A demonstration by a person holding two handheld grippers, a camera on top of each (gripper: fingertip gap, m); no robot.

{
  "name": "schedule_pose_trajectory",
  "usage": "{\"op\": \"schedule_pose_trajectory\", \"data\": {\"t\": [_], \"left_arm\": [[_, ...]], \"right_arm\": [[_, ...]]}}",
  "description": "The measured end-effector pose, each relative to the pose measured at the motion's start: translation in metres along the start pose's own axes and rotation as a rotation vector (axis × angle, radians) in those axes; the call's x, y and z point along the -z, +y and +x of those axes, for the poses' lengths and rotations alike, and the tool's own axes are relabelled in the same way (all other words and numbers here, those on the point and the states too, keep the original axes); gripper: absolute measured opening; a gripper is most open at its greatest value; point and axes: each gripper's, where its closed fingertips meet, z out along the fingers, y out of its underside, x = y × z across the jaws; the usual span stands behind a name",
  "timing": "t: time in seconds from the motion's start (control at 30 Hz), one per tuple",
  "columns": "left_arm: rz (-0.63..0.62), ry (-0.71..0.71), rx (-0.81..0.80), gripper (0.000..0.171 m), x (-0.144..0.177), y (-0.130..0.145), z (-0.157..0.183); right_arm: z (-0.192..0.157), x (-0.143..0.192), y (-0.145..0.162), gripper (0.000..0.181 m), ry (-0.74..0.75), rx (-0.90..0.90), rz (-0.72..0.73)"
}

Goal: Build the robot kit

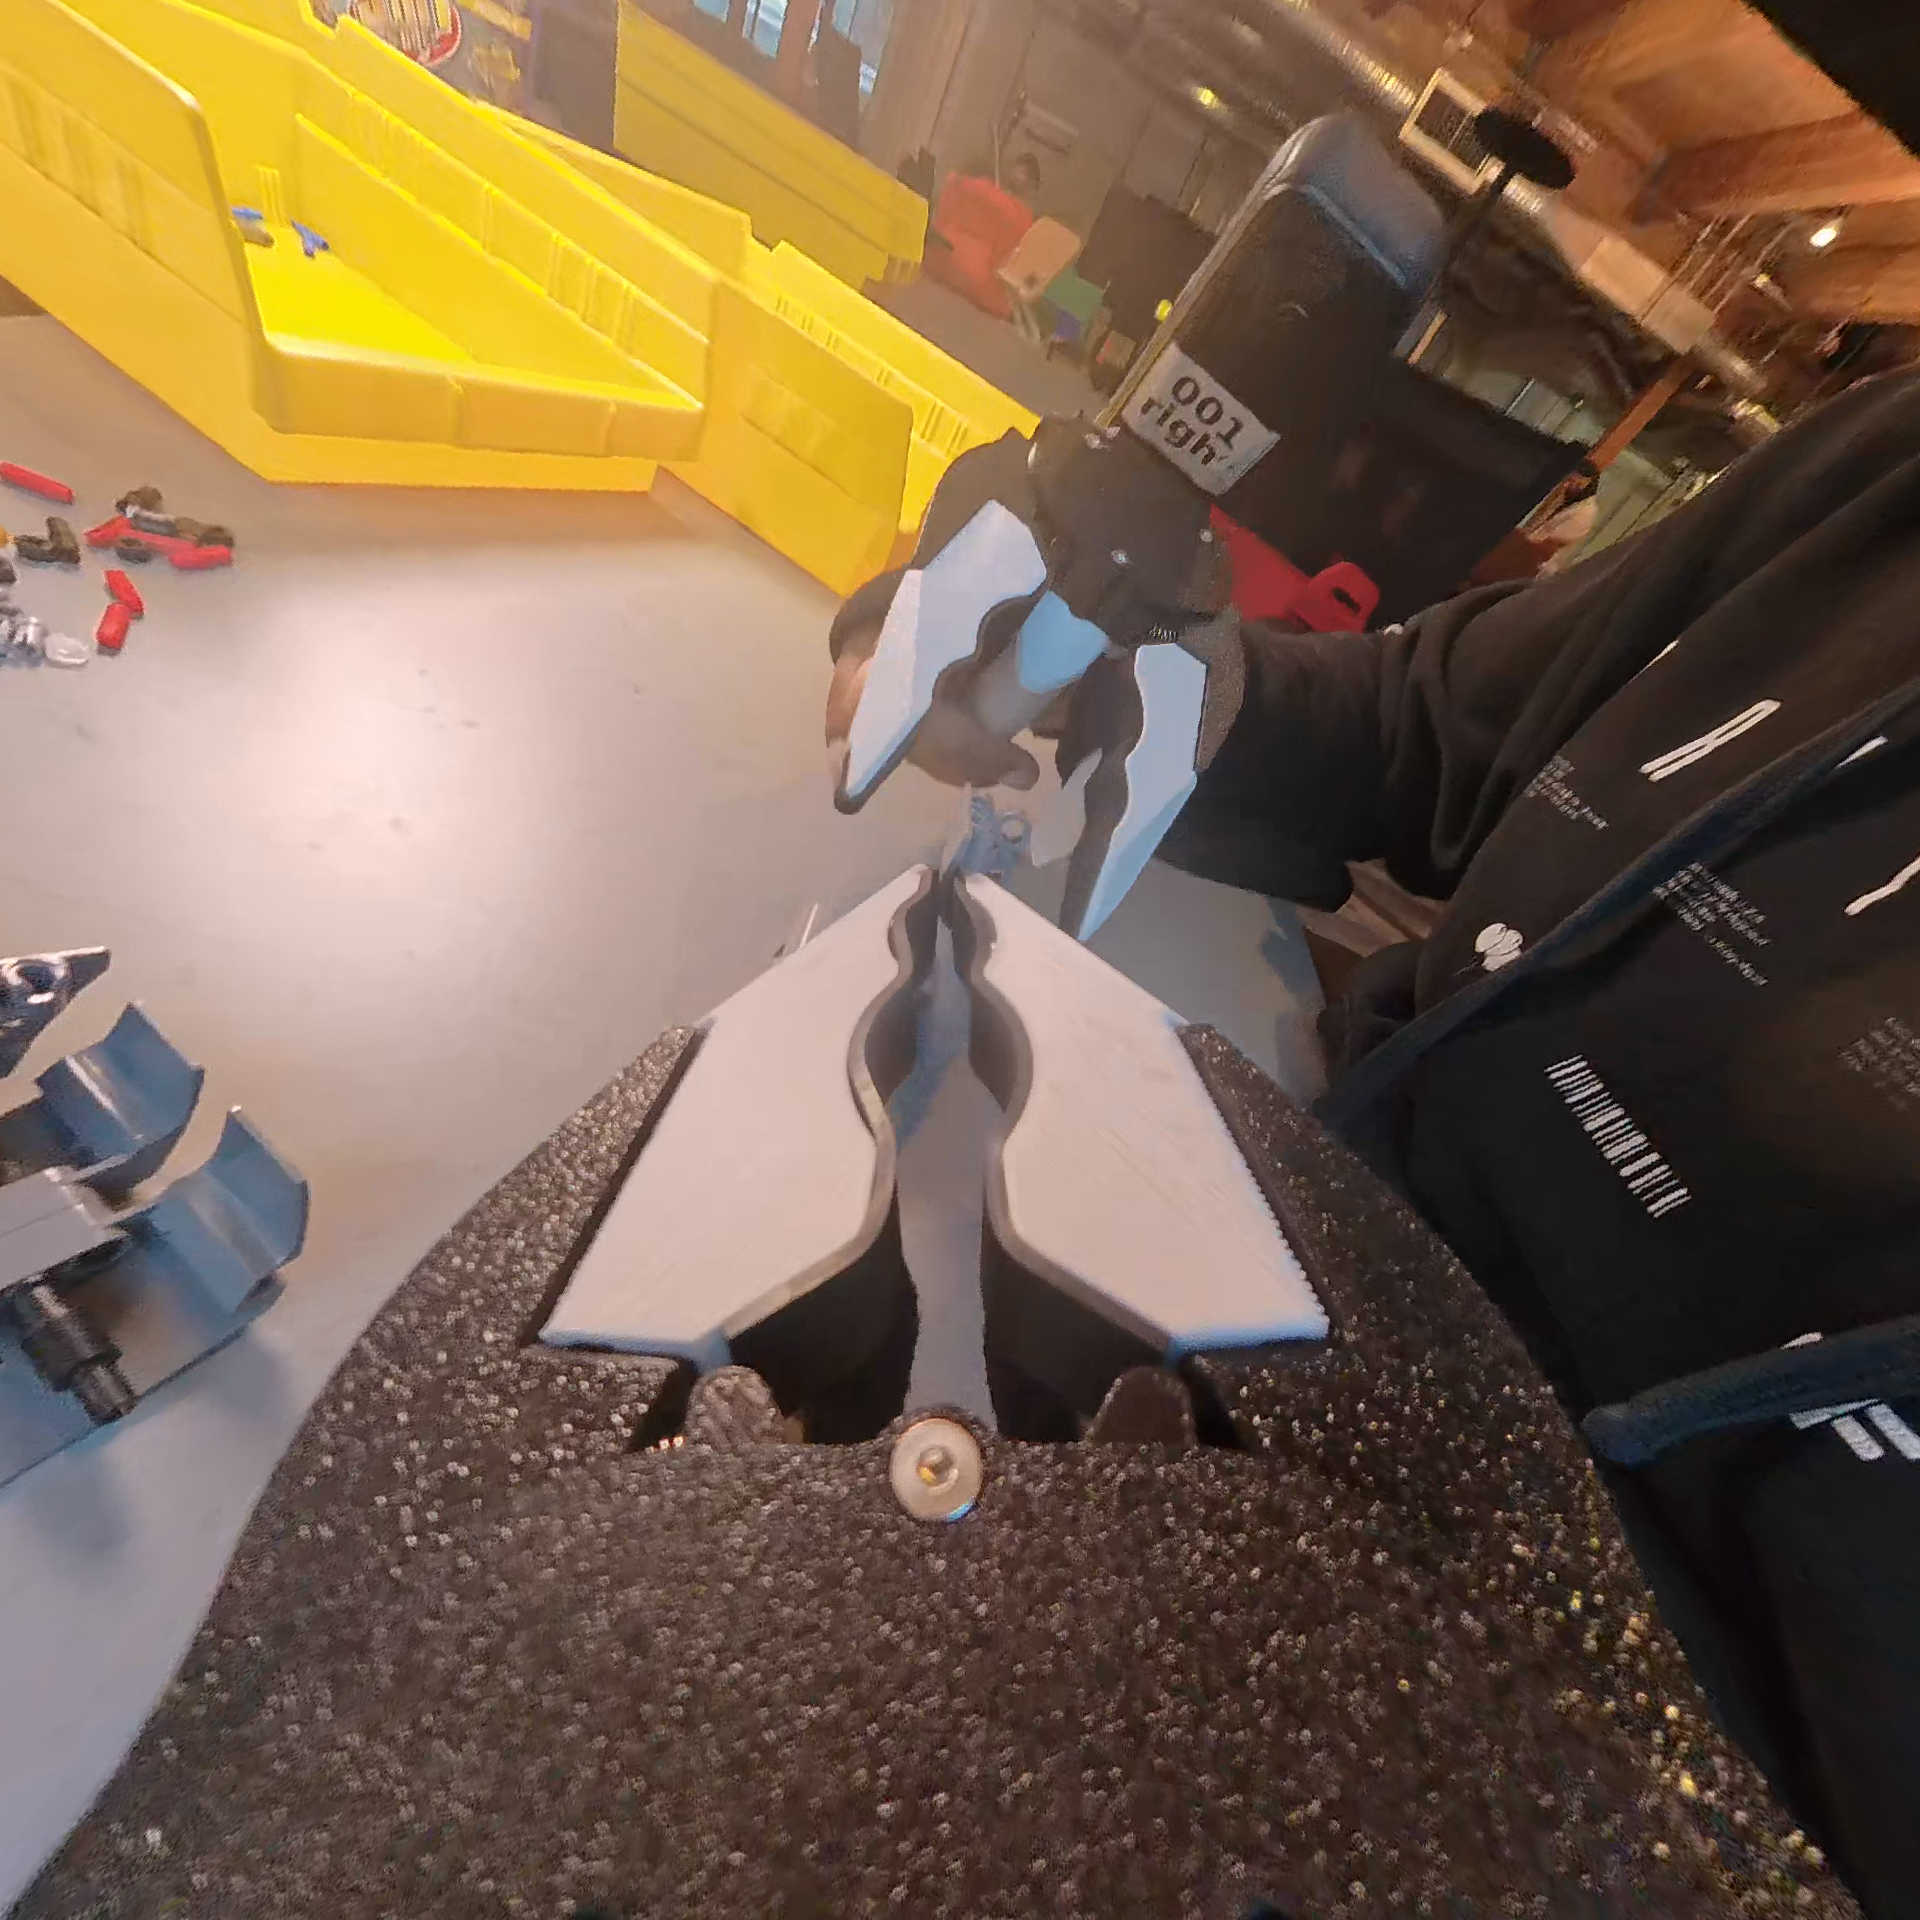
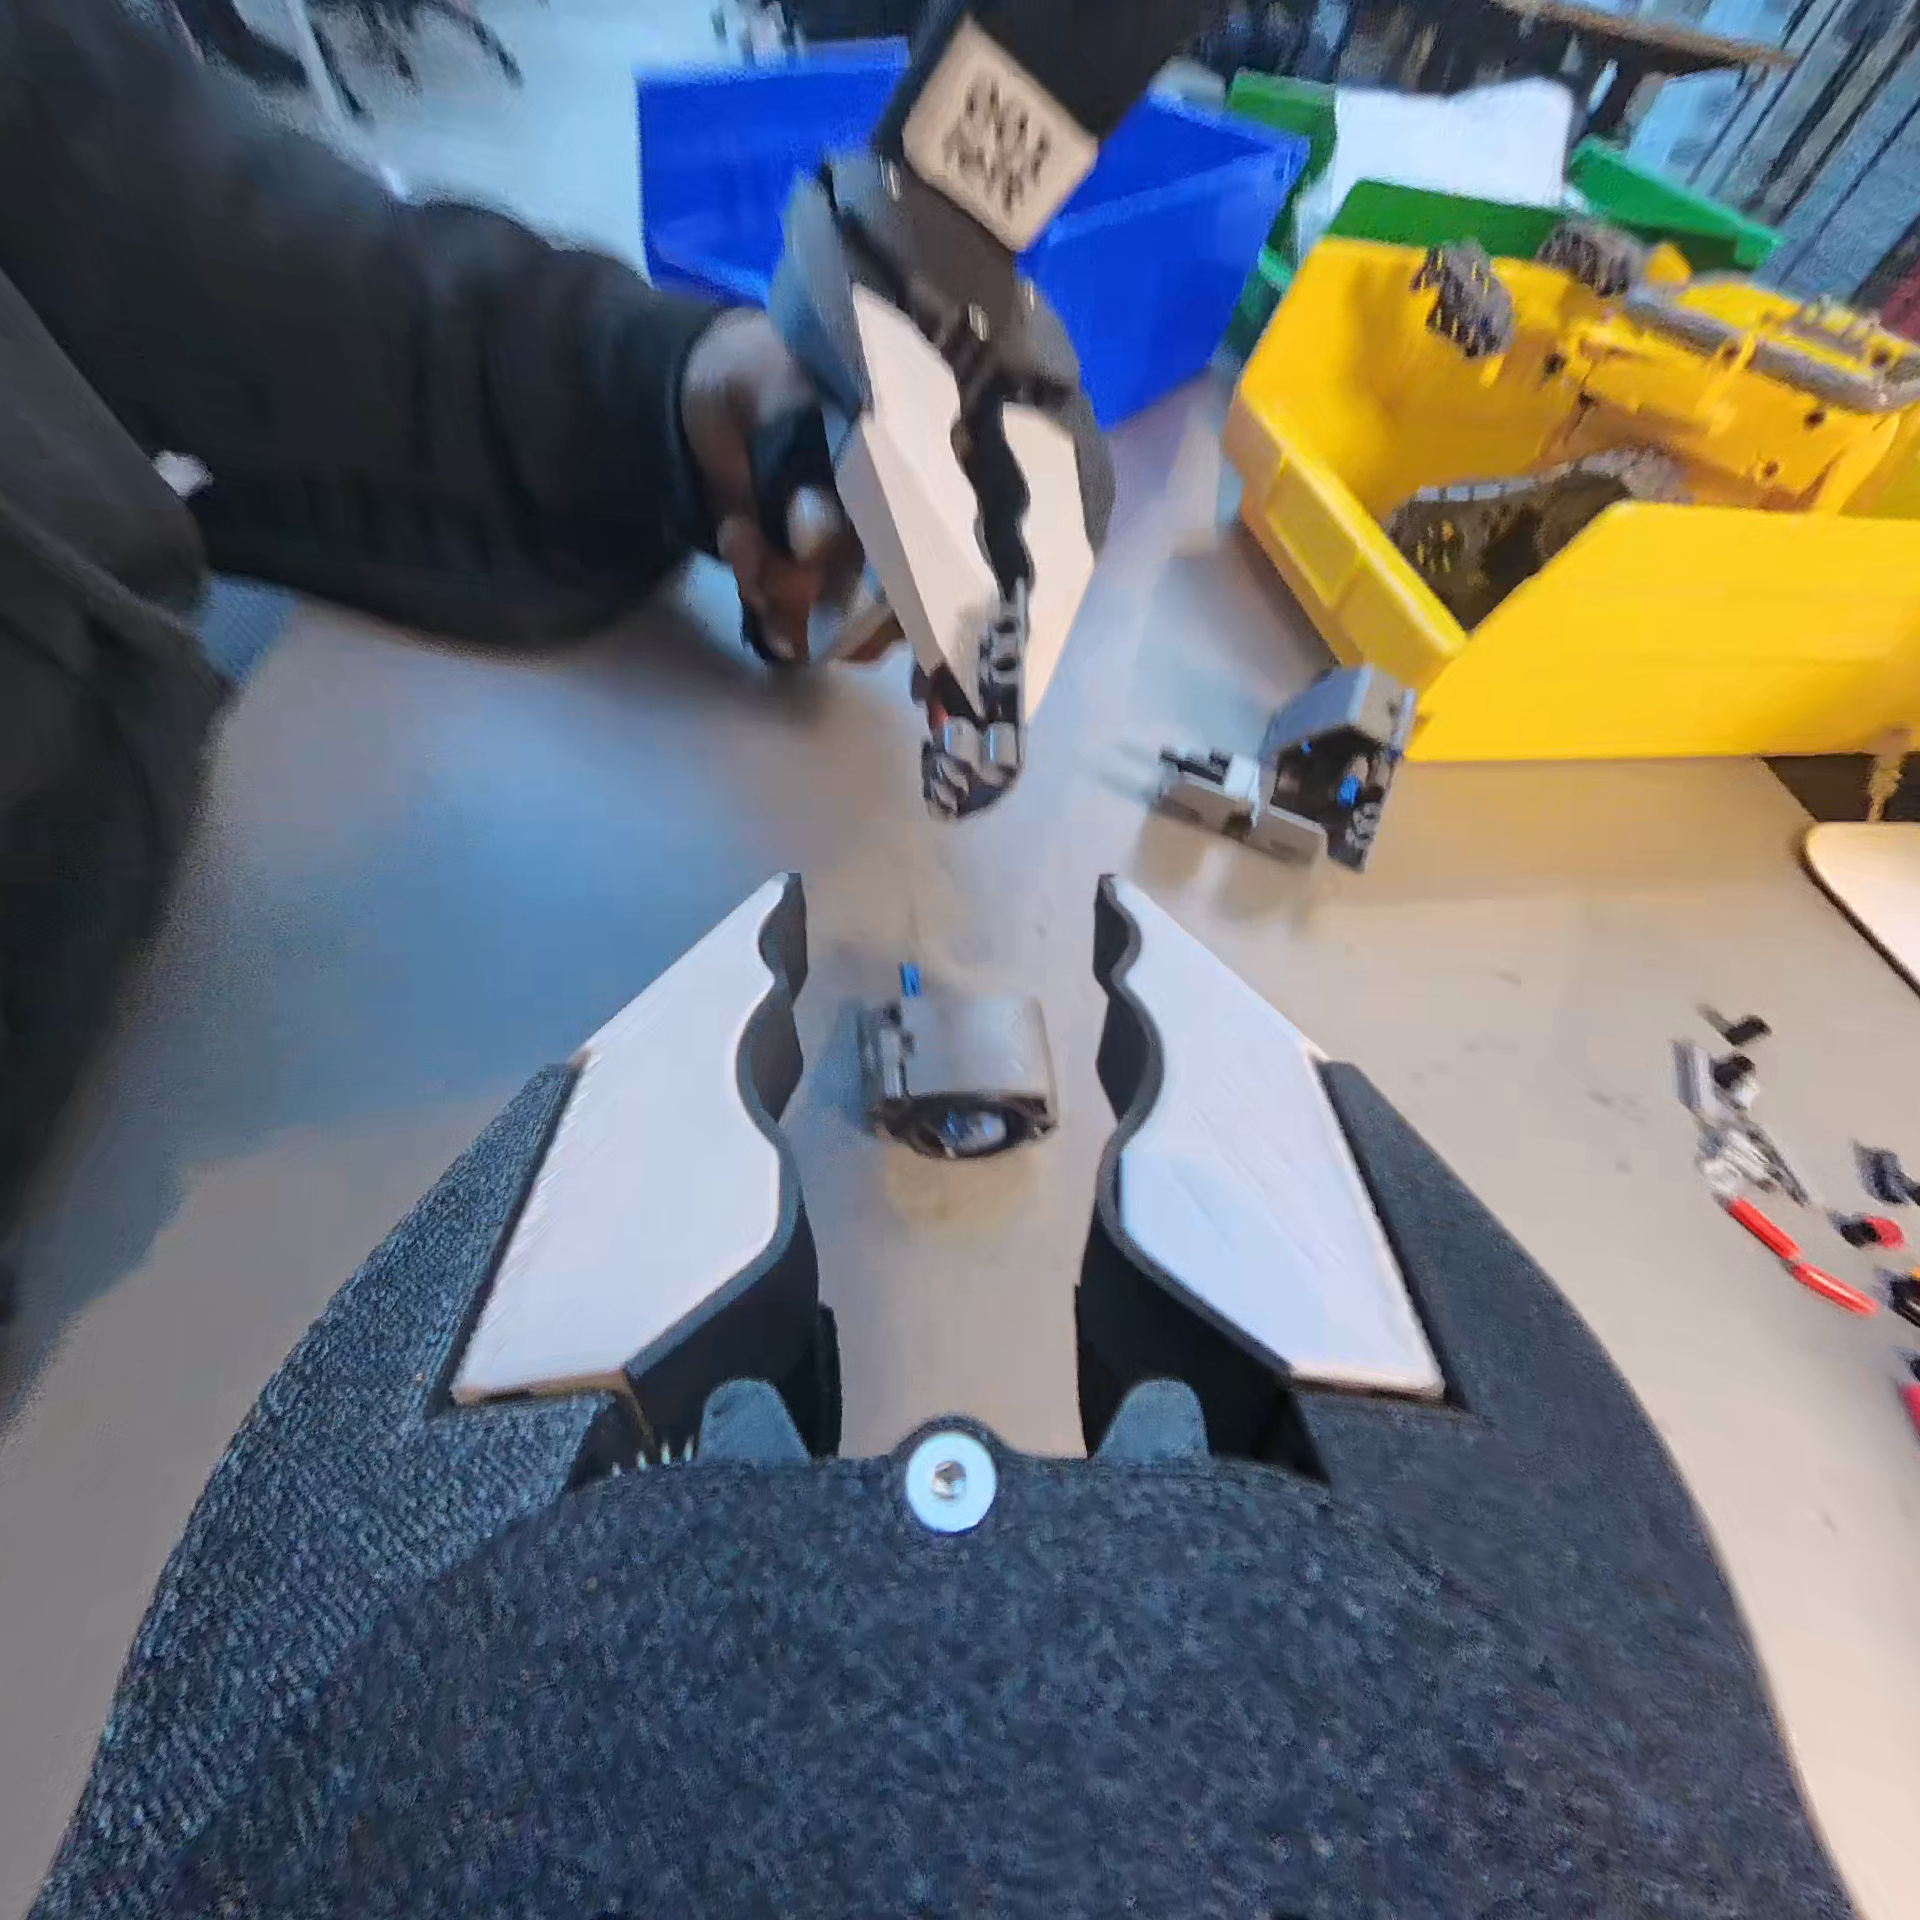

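Here my left claw point(image 2: 997, 665) is pinched down on a small dark grey assembly of building-toy parts point(image 2: 971, 743), which hangs out below the fingertips, lifted above the grey tabletop point(image 2: 436, 883). In the left wrist view the two pale fingers point(image 1: 769, 1122) sit nearly together, with only a thin sliver of that piece poking past the tips point(image 1: 987, 842).

My right claw point(image 2: 951, 997) is spread wide and holds nothing. Between its fingers, lying on the table and touching neither one, is a short grey curved-shell piece point(image 2: 961, 1075) with a dark round opening facing the camera and a bit of blue at its far end. In the left wrist view the same claw point(image 1: 966, 831) hangs open just beyond my left fingertips, a hand point(image 1: 935, 717) in a black sleeve behind it.

Farther right on the table stands a larger grey and black brick assembly point(image 2: 1299, 779), just beside a yellow bin point(image 2: 1340, 530) filled with dark parts. A blue bin point(image 2: 1153, 301) and a green one point(image 2: 1455, 213) sit behind. Loose red and black pieces point(image 2: 1787, 1236) are scattered near the right edge.
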Motion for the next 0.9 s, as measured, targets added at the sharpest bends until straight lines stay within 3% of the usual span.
{"op": "schedule_pose_trajectory", "data": {"t": [0.13,0.3,0.47,0.73,0.9], "left_arm": [[0.05,0.042,0.004,0.001,-0.005,-0.007,0.009],[0.078,0.079,0.009,0.001,-0.008,-0.009,0.017],[0.05,0.065,-0.017,0.002,-0.01,-0.006,0.018],[-0.115,-0.024,-0.161,0.008,-0.015,0.016,0.015],[-0.147,0.029,-0.175,0.007,-0.016,0.022,0.024]], "right_arm": [[-0.007,0.004,-0.032,0.038,-0.045,-0.09,0.152],[-0.004,0.008,-0.037,0.014,-0.032,-0.118,0.169],[-0.005,0.01,-0.034,0.013,-0.084,-0.18,0.157],[-0.013,0.004,-0.013,0.013,-0.143,-0.156,0.046],[-0.021,0.005,-0.013,0.013,-0.214,-0.171,0.058]]}}
